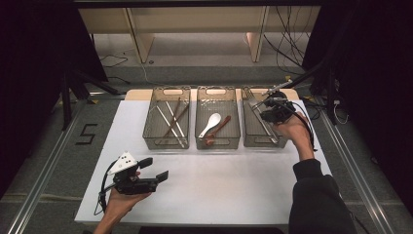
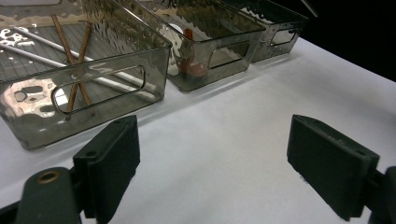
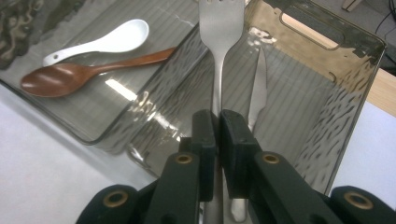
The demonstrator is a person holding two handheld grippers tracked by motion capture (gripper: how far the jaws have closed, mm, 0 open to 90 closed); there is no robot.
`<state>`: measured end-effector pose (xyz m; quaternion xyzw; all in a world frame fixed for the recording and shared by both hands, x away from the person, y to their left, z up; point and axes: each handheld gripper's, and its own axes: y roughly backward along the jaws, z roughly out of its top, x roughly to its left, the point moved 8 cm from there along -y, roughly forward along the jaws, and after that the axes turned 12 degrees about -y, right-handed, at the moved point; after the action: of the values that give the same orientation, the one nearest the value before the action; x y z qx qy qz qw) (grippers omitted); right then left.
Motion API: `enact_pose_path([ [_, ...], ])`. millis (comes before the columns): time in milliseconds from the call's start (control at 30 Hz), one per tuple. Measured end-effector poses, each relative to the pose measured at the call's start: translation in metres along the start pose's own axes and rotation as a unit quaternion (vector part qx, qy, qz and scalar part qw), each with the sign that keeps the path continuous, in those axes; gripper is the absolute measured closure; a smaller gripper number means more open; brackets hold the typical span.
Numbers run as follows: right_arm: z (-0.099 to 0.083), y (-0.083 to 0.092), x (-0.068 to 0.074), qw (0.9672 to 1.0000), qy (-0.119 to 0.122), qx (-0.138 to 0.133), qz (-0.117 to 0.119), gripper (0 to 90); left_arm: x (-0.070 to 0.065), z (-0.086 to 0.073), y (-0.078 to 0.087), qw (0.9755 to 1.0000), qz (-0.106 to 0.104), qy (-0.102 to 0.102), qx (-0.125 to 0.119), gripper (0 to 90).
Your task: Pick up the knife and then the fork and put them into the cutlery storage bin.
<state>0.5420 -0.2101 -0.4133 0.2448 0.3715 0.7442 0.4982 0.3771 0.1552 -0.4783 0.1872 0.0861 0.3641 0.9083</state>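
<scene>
My right gripper (image 3: pixel 218 121) is shut on the handle of a metal fork (image 3: pixel 220 28), whose tines point away from me over the right clear bin (image 3: pixel 369 60). In the high view that gripper (image 1: pixel 263 108) hovers above the far end of the right bin (image 1: pixel 258 143), held by the hand at the right. A metal knife (image 3: pixel 259 84) lies on the bin's floor under the fork. My left gripper (image 1: pixel 155 169) rests low over the table's front left, open with nothing between its jaws (image 2: pixel 219 163).
The middle bin (image 1: pixel 216 144) holds a white spoon (image 3: pixel 100 42) and a brown wooden spoon (image 3: pixel 79 74). The left bin (image 1: pixel 164 145) holds metal and wooden chopsticks (image 2: pixel 74 56). The three bins stand side by side on the white table (image 1: pixel 219 185).
</scene>
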Motion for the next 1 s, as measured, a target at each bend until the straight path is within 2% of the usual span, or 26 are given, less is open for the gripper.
enact_pose_path([
  [600,0.009,-0.019,-0.020,0.9992,-0.013,-0.012,-0.036,85.0,0.000,0.000,0.000,1.0000,-0.002,-0.001,0.001,16.7],
  [1000,0.006,-0.029,-0.024,0.9988,-0.017,-0.015,-0.045,84.9,0.000,0.000,0.000,1.0000,-0.002,-0.001,0.001,16.7],
])
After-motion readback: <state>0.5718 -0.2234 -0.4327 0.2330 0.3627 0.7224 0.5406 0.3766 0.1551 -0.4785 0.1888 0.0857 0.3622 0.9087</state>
